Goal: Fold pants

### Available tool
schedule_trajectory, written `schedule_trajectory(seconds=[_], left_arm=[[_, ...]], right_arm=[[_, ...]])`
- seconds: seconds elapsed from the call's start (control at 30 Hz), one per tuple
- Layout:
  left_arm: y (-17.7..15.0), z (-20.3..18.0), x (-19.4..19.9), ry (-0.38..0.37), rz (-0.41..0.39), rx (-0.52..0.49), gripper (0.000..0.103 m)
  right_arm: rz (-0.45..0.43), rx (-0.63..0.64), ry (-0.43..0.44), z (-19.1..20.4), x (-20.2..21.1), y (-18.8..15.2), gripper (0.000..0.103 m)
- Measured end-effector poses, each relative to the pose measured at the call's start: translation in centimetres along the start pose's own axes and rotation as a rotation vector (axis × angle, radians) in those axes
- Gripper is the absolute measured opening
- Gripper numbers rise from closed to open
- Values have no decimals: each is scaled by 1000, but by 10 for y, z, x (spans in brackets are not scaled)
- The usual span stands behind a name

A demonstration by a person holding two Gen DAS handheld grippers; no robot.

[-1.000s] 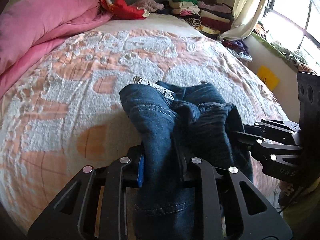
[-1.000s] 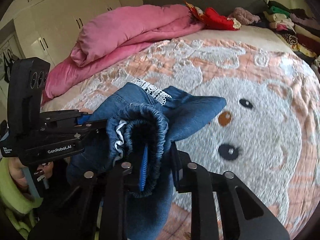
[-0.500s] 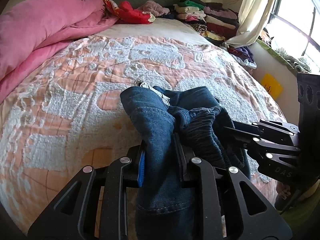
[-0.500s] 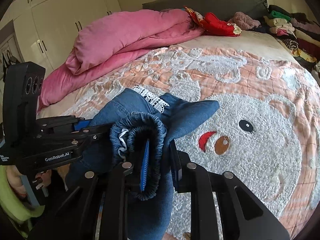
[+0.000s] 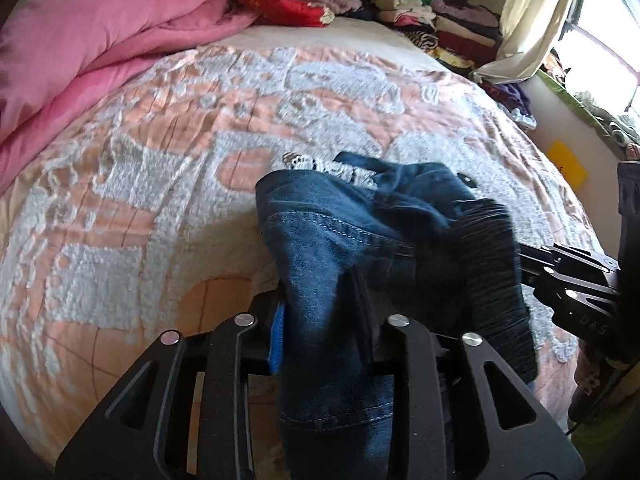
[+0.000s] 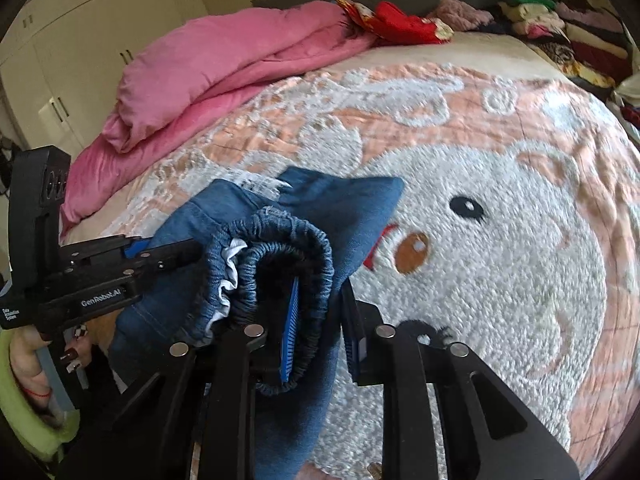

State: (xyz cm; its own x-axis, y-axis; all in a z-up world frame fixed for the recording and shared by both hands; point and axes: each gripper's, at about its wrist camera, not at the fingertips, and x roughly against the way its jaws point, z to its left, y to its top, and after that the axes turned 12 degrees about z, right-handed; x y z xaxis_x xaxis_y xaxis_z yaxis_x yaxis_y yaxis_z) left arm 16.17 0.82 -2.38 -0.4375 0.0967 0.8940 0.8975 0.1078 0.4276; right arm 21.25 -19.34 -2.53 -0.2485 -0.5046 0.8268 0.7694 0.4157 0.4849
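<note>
2 tongs, left tongs [image 5: 322, 320] and right tongs [image 6: 320, 320], pinch bunched pants [image 5: 360, 240] between them.

bedspread [image 6: 500, 240] ahead: open | pink quilt [image 6: 224, 64] left | clothes stack [image 5: 452, 28] far right

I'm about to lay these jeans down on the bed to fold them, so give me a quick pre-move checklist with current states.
1. Left gripper clamped on the dark blue denim pants: ok.
2. Right gripper clamped on the gathered elastic waistband: ok.
3. Pants lifted off the peach and white fuzzy blanket: cannot tell.
4. Open blanket area ahead for laying them flat: ok.
5. Pants smooth and untangled: not ok, bunched between the grippers.
6. Pink quilt away from the landing spot: ok.
</note>
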Motion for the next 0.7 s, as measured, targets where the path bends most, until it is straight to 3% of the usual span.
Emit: schedule_trajectory(seconds=[0.1, 0.23, 0.37, 0.57, 0.7], left_arm=[[-1, 1, -2, 7, 3, 1, 27], [-3, 2, -6, 17, 10, 2, 33], [-5, 3, -8, 27, 8, -2, 35], [-9, 2, -5, 36, -3, -4, 39], [-13, 3, 3, 38, -16, -3, 44]], right_arm=[[17, -24, -22, -6, -6, -4, 27], [23, -46, -76, -12, -10, -8, 43], [23, -54, -86, -11, -11, -8, 46], [-8, -63, -121, -9, 1, -10, 68], [-51, -70, -131, -7, 18, -14, 77]])
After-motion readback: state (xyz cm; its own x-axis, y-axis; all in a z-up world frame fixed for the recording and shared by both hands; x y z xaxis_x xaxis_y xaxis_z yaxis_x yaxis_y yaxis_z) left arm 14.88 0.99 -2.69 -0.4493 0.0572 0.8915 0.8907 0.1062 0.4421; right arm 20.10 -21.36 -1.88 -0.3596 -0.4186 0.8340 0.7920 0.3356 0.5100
